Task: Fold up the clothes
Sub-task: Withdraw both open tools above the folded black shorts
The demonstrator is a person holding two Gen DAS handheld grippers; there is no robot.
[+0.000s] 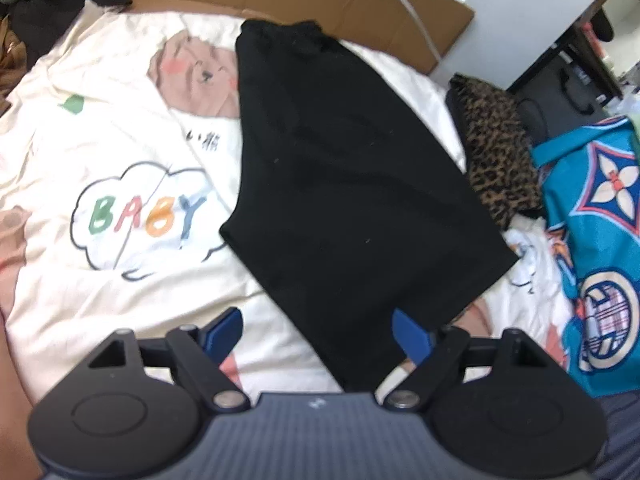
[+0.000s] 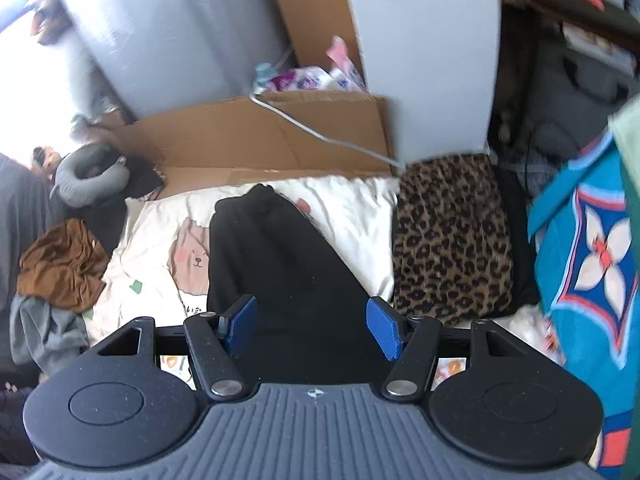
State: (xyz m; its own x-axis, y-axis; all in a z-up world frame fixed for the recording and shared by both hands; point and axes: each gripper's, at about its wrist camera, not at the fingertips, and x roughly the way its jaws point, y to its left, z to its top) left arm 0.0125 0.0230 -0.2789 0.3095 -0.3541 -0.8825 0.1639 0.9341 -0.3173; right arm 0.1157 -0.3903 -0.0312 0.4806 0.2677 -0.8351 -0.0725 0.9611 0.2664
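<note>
A black garment (image 1: 340,184) lies flat and lengthwise on a cream bedspread (image 1: 100,152) printed with a bear and the word BABY. Its near end runs between the blue pads of my left gripper (image 1: 318,334), which hangs open above it and holds nothing. In the right wrist view the same black garment (image 2: 288,272) stretches away from my right gripper (image 2: 312,328). That gripper is open too, its blue pads (image 2: 242,324) wide apart over the cloth's near part.
A leopard-print cloth (image 2: 452,240) lies right of the black garment. A bright blue patterned fabric (image 1: 592,220) fills the far right. Flat cardboard (image 2: 260,140) leans behind the bed. A brown garment (image 2: 64,268), a grey one (image 2: 44,332) and a neck pillow (image 2: 86,180) sit at the left.
</note>
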